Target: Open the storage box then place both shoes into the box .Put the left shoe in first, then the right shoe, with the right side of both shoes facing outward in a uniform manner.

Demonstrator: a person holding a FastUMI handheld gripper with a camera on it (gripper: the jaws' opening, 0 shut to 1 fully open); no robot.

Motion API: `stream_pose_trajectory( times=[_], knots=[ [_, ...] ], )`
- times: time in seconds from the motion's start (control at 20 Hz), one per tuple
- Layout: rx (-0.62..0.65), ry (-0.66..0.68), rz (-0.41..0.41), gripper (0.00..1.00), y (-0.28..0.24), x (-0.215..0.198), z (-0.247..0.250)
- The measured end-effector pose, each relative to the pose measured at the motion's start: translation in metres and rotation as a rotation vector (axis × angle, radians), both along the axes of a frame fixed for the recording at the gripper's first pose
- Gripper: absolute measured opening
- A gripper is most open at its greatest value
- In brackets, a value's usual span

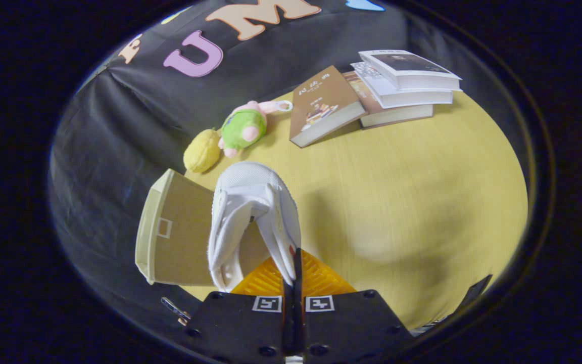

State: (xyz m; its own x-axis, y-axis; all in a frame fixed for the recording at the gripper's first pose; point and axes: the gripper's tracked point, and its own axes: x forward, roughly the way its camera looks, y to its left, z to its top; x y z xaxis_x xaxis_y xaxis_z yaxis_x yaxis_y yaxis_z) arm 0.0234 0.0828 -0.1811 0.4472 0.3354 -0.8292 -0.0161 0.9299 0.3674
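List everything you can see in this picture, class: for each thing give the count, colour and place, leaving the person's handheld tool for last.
white mesh sneaker: one, white, pinched between the jaws, hanging in front of the box.
beige cardboard storage box: one, beige, behind the shoe, near the table's edge.
yellow wooden table: one, yellow, under everything.
yellow plush toy: one, yellow, beyond the box.
green and pink plush toy: one, beside the yellow one.
brown-covered book: one, leaning on the stack.
stacked books: three, far side.
gripper: one, jaws shut on the shoe's edge.
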Motion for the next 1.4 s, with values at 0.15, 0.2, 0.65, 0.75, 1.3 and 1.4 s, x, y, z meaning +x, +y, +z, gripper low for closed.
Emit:
stream_pose_trajectory(
  times=[0.15, 0.2, 0.65, 0.75, 1.3, 1.4],
  knots=[
    [0.045, -0.011, 0.033, 0.03, 0.033, 0.000, 0.019],
    [0.050, -0.018, 0.047, 0.03, 0.045, 0.001, 0.025],
    [0.145, -0.061, 0.214, 0.03, 0.182, -0.002, 0.072],
    [0.156, -0.056, 0.247, 0.03, 0.213, -0.004, 0.076],
    [0.061, -0.031, 0.179, 0.03, 0.302, 0.031, 0.040],
    [0.014, -0.039, 0.162, 0.03, 0.299, 0.036, 0.027]
  ],
)
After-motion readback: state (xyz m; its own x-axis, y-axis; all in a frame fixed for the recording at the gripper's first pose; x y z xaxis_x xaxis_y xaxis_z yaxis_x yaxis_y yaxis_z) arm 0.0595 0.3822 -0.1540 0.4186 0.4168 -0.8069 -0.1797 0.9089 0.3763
